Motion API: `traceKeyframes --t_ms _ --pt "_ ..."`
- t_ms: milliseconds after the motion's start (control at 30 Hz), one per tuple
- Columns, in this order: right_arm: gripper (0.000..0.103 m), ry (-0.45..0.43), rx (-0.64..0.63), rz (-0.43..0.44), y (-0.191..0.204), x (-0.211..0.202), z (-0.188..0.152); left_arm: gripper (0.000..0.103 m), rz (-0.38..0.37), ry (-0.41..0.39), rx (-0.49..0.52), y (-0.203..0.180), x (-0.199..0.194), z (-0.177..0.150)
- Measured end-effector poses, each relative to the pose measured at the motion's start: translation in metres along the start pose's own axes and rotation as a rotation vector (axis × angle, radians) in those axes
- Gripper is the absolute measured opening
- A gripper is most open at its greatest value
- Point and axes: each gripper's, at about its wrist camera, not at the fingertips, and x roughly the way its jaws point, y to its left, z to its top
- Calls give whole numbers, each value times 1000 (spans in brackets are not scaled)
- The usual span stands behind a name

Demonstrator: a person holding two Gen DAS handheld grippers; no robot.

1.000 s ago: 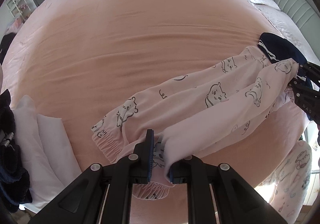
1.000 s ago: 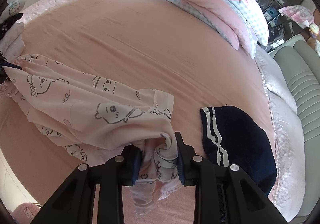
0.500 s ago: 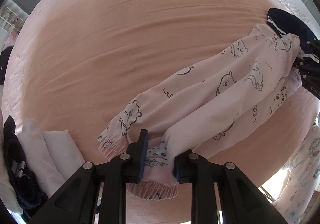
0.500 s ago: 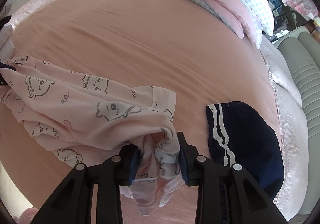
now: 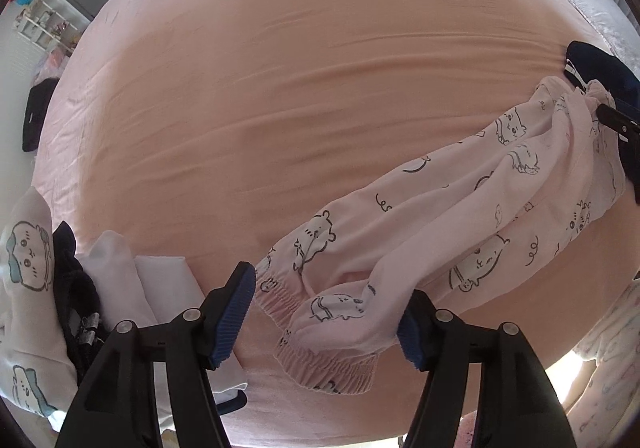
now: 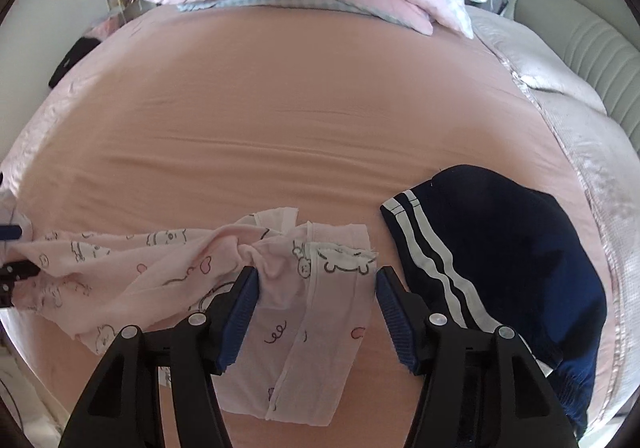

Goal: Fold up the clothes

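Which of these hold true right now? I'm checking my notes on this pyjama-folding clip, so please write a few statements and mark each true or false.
1. The pink pyjama trousers lie stretched across the bed. True.
2. The left gripper is clamped shut on a cuff. False: its jaws stand open, having just been opening, with the cuffs lying loose between them.
3. The right gripper is open. True.
4. The navy striped garment lies on top of the trousers. False: it lies beside their waist end.

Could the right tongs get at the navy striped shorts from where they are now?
Probably yes: the right tongs have just been opening over the pink pajama pants, and the navy shorts lie uncovered on the bed beside the right-hand finger.
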Motion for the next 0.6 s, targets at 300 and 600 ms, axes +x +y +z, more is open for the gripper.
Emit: traceKeyframes --t_ms 300,600 --pt "60 -35 173 76 -19 -6 -15 63 -57 -51 -99 31 -17 -16" --pt "60 -108 144 171 -8 -25 -30 63 -331 -283 -343 92 -45 -77"
